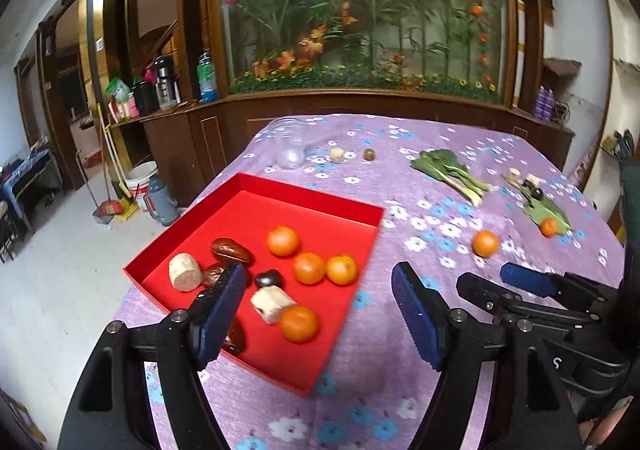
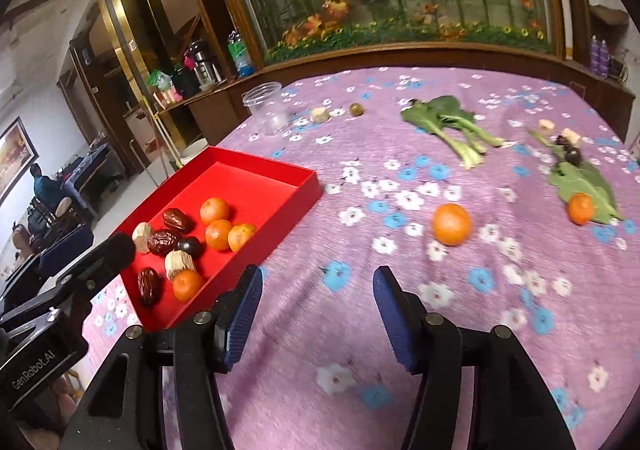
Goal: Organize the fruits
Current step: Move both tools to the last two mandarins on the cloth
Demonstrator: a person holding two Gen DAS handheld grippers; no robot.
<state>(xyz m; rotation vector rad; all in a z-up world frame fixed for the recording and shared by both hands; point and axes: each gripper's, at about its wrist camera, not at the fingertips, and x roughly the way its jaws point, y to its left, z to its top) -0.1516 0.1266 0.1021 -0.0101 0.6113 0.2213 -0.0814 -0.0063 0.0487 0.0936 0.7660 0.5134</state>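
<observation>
Both grippers are empty with jaws apart — the right gripper (image 2: 318, 314) hangs over the purple cloth (image 2: 400, 390), the left gripper (image 1: 316, 310) above the red tray (image 1: 256, 193), which has four oranges. I think next is the loose orange (image 2: 451, 224) ahead — reach forward and close on it.

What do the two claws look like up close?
Both look alike. The left claw has black plastic arms with round silver bolts, and each finger ends in a dark blue ribbed pad. The right claw is built the same way. In the right wrist view, the left claw's body shows white "GenRobot.AI" lettering.
</observation>
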